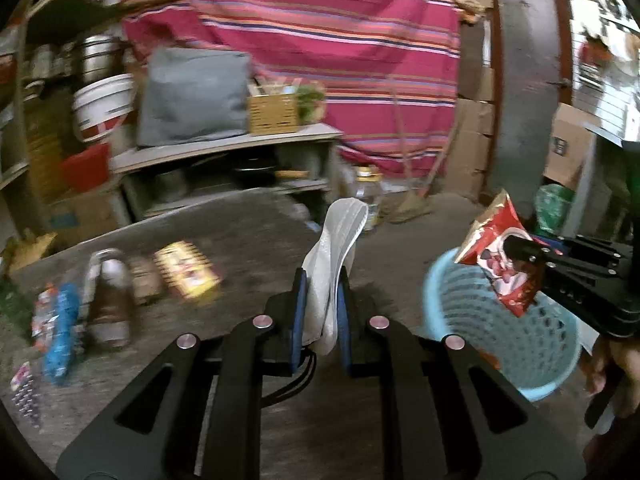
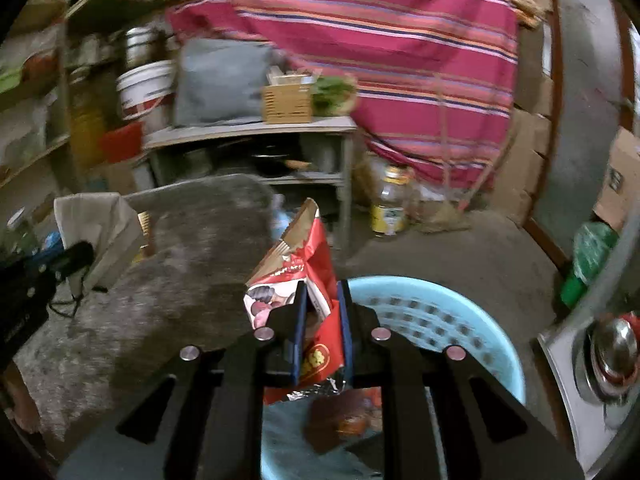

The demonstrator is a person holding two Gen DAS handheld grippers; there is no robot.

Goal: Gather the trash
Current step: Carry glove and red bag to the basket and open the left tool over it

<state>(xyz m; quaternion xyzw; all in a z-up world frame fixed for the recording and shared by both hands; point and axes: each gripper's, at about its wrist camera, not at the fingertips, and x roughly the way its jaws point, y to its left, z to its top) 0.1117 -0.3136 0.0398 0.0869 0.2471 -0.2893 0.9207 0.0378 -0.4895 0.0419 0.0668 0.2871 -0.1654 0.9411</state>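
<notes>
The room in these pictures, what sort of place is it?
Probably a household storeroom or back kitchen. A shelf unit holds a cushion and a wooden crate, metal pots and a white bucket stand on racks, and cardboard boxes are stacked by the door.

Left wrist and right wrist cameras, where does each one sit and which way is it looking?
Left wrist: sits behind the left gripper, which pinches a face mask; looks across the table; the right gripper with its red wrapper shows at right.
Right wrist: sits behind the right gripper, above the basket; the left gripper shows at left.
Shared: basket, striped cloth, shelf.
</notes>
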